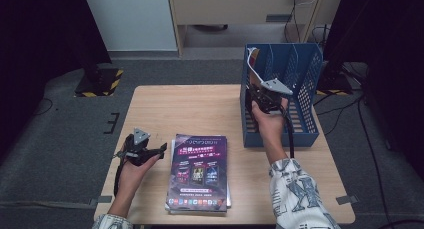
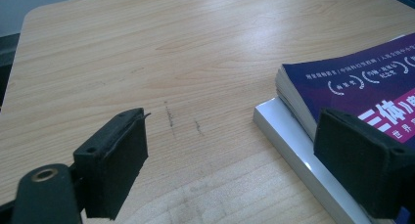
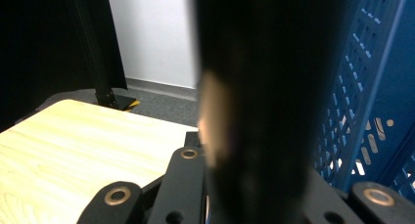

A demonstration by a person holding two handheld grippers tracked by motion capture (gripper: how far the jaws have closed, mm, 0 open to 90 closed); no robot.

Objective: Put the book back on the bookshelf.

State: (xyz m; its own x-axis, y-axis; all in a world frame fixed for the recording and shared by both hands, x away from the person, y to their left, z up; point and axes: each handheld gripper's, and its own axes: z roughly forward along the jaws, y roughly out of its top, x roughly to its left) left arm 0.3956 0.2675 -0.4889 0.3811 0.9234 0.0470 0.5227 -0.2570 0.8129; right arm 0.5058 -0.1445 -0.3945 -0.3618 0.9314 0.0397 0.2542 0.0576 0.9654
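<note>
A stack of books lies at the table's front middle, a purple-covered book (image 1: 200, 171) (image 2: 362, 82) on top of a thin white one (image 2: 293, 145). My left gripper (image 1: 159, 150) (image 2: 235, 136) rests low just left of the stack, open, with bare table between its pads (image 2: 115, 160). A blue mesh file rack (image 1: 305, 74) (image 3: 362, 87) stands at the right back. My right gripper (image 1: 264, 96) is at the rack's left compartment, shut on a dark upright book (image 1: 256, 80) (image 3: 254, 87). That book blocks most of the right gripper view.
The wooden table (image 1: 190, 109) has bare room left of the rack and behind the stack. A stand base with yellow-black stripes (image 1: 100, 81) sits on the floor beyond the table's left corner. Cables (image 1: 365, 134) run across the floor at the right.
</note>
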